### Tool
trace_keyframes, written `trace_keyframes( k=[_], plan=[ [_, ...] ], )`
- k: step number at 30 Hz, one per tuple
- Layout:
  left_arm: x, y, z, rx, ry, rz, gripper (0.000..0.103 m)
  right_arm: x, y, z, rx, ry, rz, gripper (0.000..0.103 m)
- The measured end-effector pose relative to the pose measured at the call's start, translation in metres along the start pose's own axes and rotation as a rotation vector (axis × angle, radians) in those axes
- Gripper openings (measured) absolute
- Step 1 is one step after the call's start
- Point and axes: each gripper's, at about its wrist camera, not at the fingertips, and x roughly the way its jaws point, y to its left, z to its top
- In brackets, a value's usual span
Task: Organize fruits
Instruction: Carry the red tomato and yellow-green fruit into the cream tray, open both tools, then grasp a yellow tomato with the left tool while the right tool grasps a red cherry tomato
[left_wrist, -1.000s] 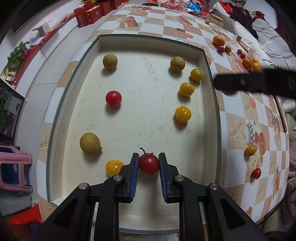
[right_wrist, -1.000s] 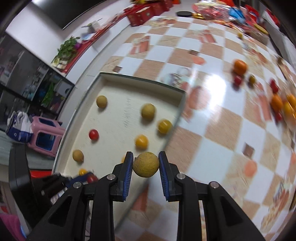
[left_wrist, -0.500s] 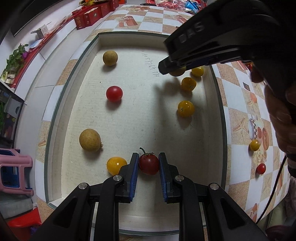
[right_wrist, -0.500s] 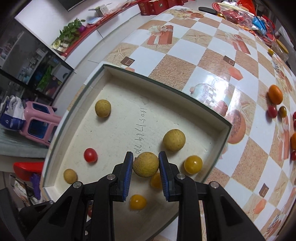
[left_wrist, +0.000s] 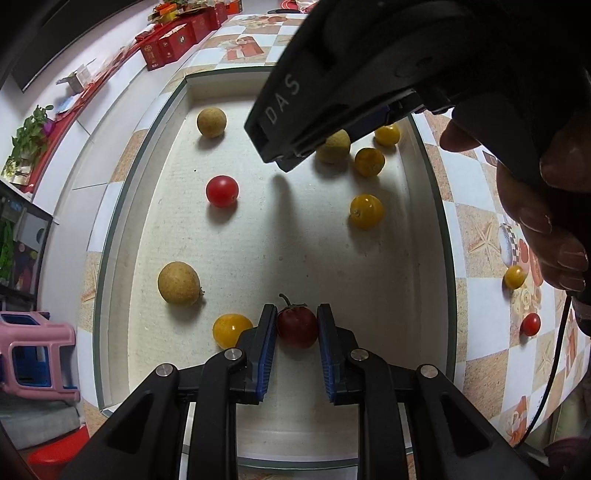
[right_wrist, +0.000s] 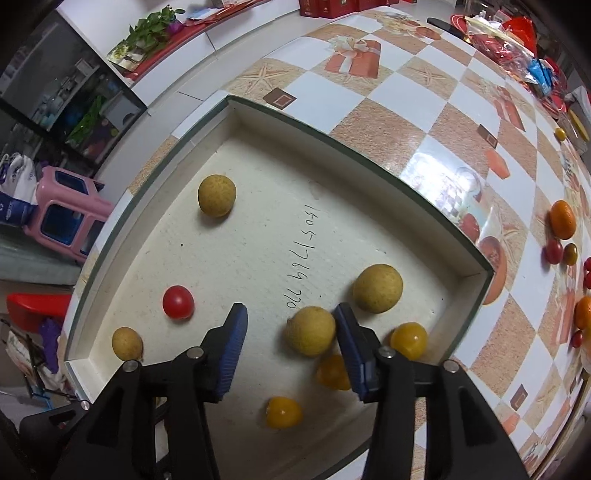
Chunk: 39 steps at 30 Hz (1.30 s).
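My left gripper (left_wrist: 296, 312) is shut on a stemmed red tomato (left_wrist: 297, 328), low over the near end of the white tray (left_wrist: 122, 206). My right gripper (right_wrist: 291, 312) points down into the tray's far right part (right_wrist: 332, 140). Its jaws are opening. A tan longan (right_wrist: 310, 336) lies between them on the tray floor, close against the right pad and well apart from the left one. In the left wrist view the right tool's black body (left_wrist: 332, 74) and a person's hand (left_wrist: 535, 206) hide the tray's far right corner.
In the tray lie three more longans (right_wrist: 217, 195) (right_wrist: 377, 283) (right_wrist: 127, 343), a red tomato (right_wrist: 178, 302) and several yellow tomatoes (left_wrist: 366, 211). Loose oranges (right_wrist: 562, 219) and small tomatoes (left_wrist: 530, 324) sit on the checkered table to the right. A pink stool (left_wrist: 33, 350) stands on the floor at left.
The right gripper came from the table over the tray, sank, and its jaws spread off the longan, which now rests on the tray floor. The left gripper kept still on its tomato.
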Motion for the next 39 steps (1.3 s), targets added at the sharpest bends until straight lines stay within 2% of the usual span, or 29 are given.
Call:
trace_keyframes(
  k=[3,4,6,8,9,14,21,26,29,34,39],
  plan=[
    [0.000,-0.001,0.000,0.005,0.005,-0.005,0.026,-0.003,-0.004,0.001,0.023,-0.007,0.026,0.059],
    [-0.001,-0.002,0.002,0.008,0.005,-0.008,0.049,-0.004,-0.007,0.001,0.027,-0.012,0.036,0.064],
    [-0.006,-0.004,0.002,0.010,-0.030,0.007,0.080,-0.011,-0.012,0.001,0.034,-0.030,0.060,0.070],
    [-0.011,-0.007,0.004,0.022,-0.061,0.020,0.080,-0.020,-0.017,0.002,0.046,-0.058,0.084,0.077],
    [-0.011,-0.010,0.005,0.031,-0.046,0.020,0.080,-0.024,-0.019,0.002,0.051,-0.070,0.092,0.079],
    [-0.014,-0.017,0.011,0.054,-0.038,0.037,0.080,-0.052,-0.038,-0.002,0.117,-0.143,0.122,0.083],
    [-0.022,-0.028,0.025,0.115,-0.055,0.034,0.080,-0.091,-0.097,-0.049,0.260,-0.217,0.027,0.086],
    [-0.025,-0.036,0.031,0.164,-0.065,0.017,0.080,-0.108,-0.143,-0.116,0.368,-0.189,-0.091,0.086],
    [-0.026,-0.049,0.036,0.188,-0.066,0.010,0.080,-0.109,-0.158,-0.152,0.407,-0.154,-0.130,0.086],
    [-0.029,-0.069,0.041,0.231,-0.072,-0.009,0.080,-0.101,-0.156,-0.203,0.435,-0.095,-0.155,0.086],
    [-0.026,-0.091,0.050,0.272,-0.059,-0.051,0.080,-0.089,-0.130,-0.229,0.402,-0.061,-0.134,0.086]
  ],
)
